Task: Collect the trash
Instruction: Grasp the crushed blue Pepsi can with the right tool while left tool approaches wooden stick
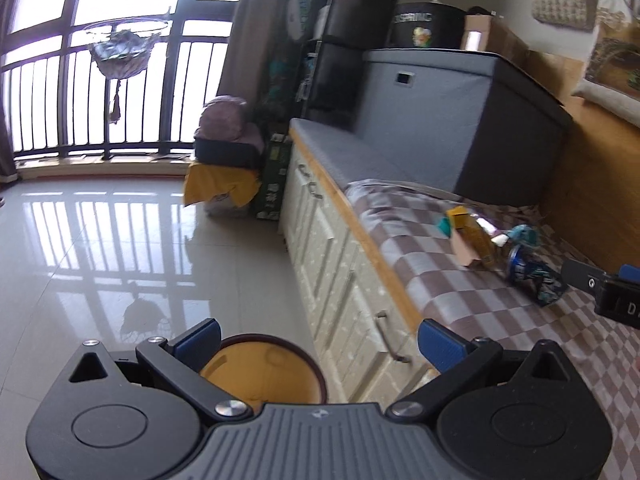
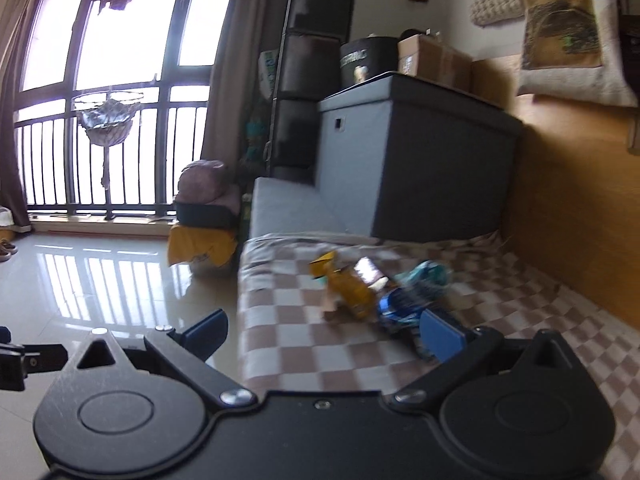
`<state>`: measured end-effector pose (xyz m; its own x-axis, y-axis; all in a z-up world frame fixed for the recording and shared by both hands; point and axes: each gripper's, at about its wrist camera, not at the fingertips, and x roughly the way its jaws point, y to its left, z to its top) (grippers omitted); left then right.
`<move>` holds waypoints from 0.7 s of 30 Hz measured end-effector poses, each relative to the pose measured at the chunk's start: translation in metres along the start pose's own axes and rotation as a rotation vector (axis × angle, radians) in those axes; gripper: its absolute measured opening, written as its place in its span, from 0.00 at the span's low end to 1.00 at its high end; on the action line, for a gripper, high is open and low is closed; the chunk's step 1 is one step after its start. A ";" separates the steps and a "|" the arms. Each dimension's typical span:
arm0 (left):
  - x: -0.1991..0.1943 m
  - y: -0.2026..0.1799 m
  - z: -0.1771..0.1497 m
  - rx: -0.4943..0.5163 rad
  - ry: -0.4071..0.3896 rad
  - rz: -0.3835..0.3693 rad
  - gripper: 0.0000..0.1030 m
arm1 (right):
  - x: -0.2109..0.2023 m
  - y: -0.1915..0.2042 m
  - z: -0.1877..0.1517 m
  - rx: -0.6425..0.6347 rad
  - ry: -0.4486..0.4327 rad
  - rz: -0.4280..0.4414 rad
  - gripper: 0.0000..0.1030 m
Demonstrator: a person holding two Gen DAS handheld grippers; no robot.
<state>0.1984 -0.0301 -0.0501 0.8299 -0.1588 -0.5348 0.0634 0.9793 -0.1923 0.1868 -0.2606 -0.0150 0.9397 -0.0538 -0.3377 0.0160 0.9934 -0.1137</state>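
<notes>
Trash pile (image 2: 372,288) lies on checkered bench cloth (image 2: 320,360) at 1 o'clock of right claw (image 2: 324,334); both claws gape wide w/ nothing inside; left claw (image 1: 320,344) above yellow bin (image 1: 262,372).

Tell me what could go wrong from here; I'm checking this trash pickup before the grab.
1. The wrappers lie bunched together on the checkered cloth, so the open right gripper may catch several, or pinch the cloth.
2. The blue wrapper sits against one of its fingers and could get pushed away.
3. The bin sits on the floor below the open left gripper, so carried pieces might drop short.
</notes>
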 end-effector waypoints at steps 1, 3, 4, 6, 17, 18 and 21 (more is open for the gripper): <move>0.003 -0.007 0.001 0.009 -0.003 -0.015 1.00 | 0.002 -0.008 0.000 -0.003 -0.005 -0.023 1.00; 0.009 -0.024 0.002 0.034 -0.010 -0.039 1.00 | 0.009 -0.026 0.000 0.007 -0.017 -0.073 1.00; 0.013 -0.032 0.004 0.049 -0.012 -0.046 1.00 | 0.012 -0.034 0.000 0.014 -0.018 -0.089 1.00; 0.020 -0.047 0.006 0.083 -0.015 -0.061 1.00 | 0.022 -0.049 -0.001 0.029 -0.018 -0.119 1.00; 0.092 -0.122 0.037 0.222 -0.040 -0.172 1.00 | 0.094 -0.063 -0.024 -0.130 0.055 -0.184 0.99; 0.102 -0.126 0.040 0.229 -0.039 -0.179 1.00 | 0.101 -0.060 -0.026 -0.166 0.061 -0.194 0.95; 0.126 -0.136 0.047 0.237 -0.034 -0.193 1.00 | 0.124 -0.049 -0.033 -0.294 0.080 -0.226 0.89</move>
<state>0.3201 -0.1773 -0.0526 0.8079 -0.3440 -0.4784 0.3457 0.9342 -0.0879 0.2916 -0.3192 -0.0818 0.8937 -0.2874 -0.3445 0.1099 0.8846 -0.4531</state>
